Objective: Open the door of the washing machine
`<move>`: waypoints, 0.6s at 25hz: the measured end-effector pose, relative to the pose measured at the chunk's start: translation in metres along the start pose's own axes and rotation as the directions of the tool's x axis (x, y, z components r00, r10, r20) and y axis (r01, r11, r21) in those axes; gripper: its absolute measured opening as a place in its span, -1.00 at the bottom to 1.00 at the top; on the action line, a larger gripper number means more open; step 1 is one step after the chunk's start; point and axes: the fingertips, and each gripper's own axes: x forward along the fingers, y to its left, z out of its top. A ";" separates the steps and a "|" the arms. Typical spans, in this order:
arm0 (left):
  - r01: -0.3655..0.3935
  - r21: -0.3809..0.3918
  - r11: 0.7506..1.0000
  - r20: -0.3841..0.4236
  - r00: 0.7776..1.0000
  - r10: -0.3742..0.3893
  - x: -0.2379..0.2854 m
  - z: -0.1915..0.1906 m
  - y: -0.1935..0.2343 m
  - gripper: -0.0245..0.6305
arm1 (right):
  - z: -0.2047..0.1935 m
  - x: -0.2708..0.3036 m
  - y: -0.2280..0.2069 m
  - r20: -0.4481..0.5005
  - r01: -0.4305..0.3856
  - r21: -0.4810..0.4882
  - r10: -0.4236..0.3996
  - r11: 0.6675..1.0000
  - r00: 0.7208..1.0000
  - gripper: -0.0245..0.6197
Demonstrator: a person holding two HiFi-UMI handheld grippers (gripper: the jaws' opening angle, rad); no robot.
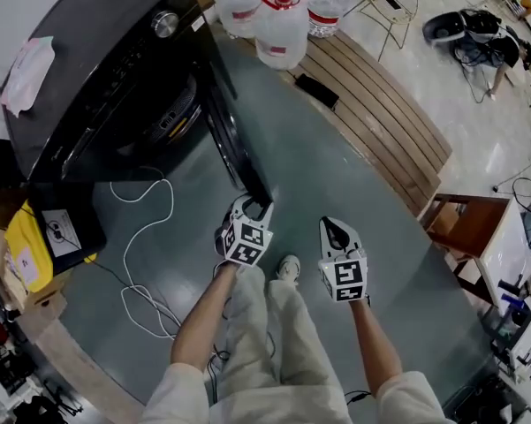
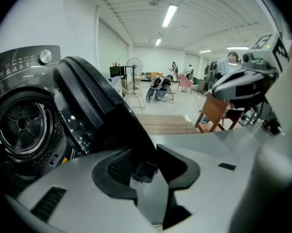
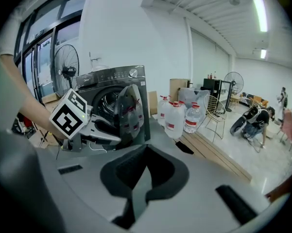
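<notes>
Forearms [image 1: 203, 321] lead down to both tools. Left tool [image 1: 247, 208] has its jaws parted around the free edge of the washing machine door [image 1: 232, 140], which stands wide open. Beyond it and to its left is the drum [image 1: 170, 113]. Right tool [image 1: 337, 230], just beside it, is closed and empty.

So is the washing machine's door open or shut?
Open. The door stands swung out from the washing machine, and the drum shows in the round hole behind it.
</notes>
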 end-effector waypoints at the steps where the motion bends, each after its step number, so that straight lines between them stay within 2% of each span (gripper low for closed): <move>1: 0.006 0.001 1.000 0.001 1.000 -0.006 0.007 0.006 -0.004 -0.51 | -0.004 -0.004 -0.007 -0.001 0.012 0.007 -0.012 1.000 1.000 -0.93; 9: 0.023 0.060 0.998 0.011 1.000 -0.023 0.054 0.057 -0.031 -0.63 | -0.032 -0.034 -0.056 -0.016 0.096 0.064 -0.095 0.993 0.995 -0.93; 15: 0.055 0.099 0.994 0.047 0.997 -0.060 0.065 0.088 -0.052 -0.66 | -0.045 -0.049 -0.077 -0.023 0.125 0.090 -0.123 0.988 0.992 -0.93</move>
